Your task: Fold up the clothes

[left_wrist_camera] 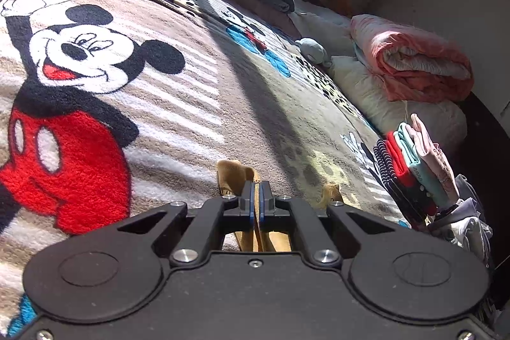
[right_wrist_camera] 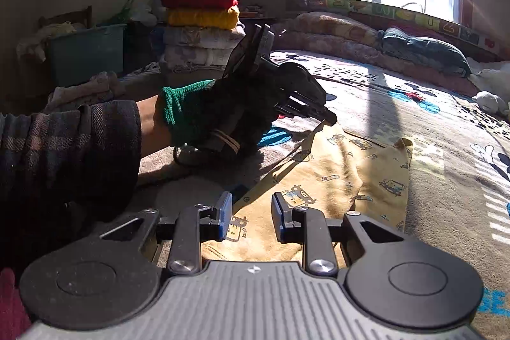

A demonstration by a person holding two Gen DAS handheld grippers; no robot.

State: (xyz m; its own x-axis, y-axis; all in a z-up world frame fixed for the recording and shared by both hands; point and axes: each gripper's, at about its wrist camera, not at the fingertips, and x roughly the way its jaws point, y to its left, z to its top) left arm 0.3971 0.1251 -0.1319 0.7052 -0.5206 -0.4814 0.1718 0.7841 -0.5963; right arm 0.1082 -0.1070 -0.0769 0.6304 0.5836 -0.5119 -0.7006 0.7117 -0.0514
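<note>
Right wrist view: open right tongs (right_wrist_camera: 251,214) over yellow garment (right_wrist_camera: 338,177), left tongs (left_wrist_camera: 257,196) clamping its edge.

You have little to read here. In the right wrist view, pale blue capitals run off the frame edge on the blanket (right_wrist_camera: 446,180) at about 4 o'clock; they look like "SE", and the rest is cut off. The play mat (right_wrist_camera: 414,18) standing under the window at 1 o'clock carries block shapes that look like letters, perhaps a "U" among them, too blurred to be sure. In the left wrist view, the pink garment (left_wrist_camera: 436,161) in the stack at 3 o'clock bears a small print you cannot make out. No brand, label or number shows on either gripper body.
</note>
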